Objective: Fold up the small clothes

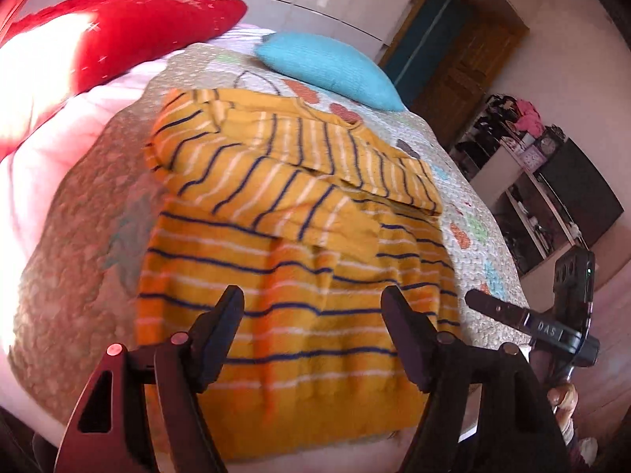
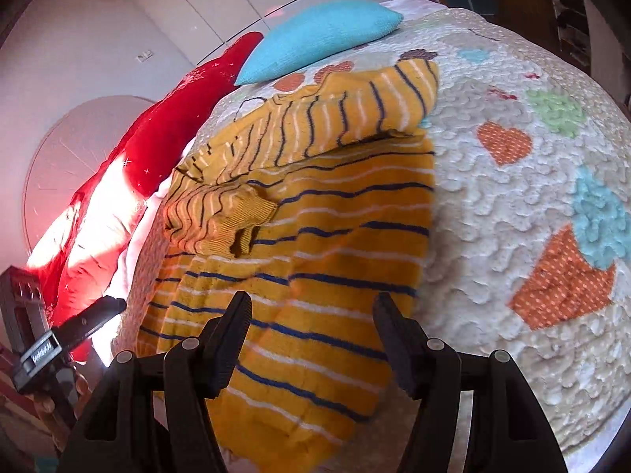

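A small mustard-yellow sweater (image 1: pixel 292 236) with navy and white stripes lies flat on the bed, both sleeves folded across its chest. It also shows in the right wrist view (image 2: pixel 315 236). My left gripper (image 1: pixel 311 307) is open and empty, hovering over the sweater's lower hem. My right gripper (image 2: pixel 311 311) is open and empty, above the hem near the sweater's right edge. The right gripper's body shows at the right of the left wrist view (image 1: pixel 552 327). The left gripper's body shows at the left of the right wrist view (image 2: pixel 59 343).
The bed has a white quilt (image 2: pixel 512 205) with coloured heart patches. A turquoise pillow (image 1: pixel 331 67) and a red cushion (image 1: pixel 130 35) lie at the head. Shelves with clutter (image 1: pixel 540 181) and a wooden door (image 1: pixel 457 59) stand to the right.
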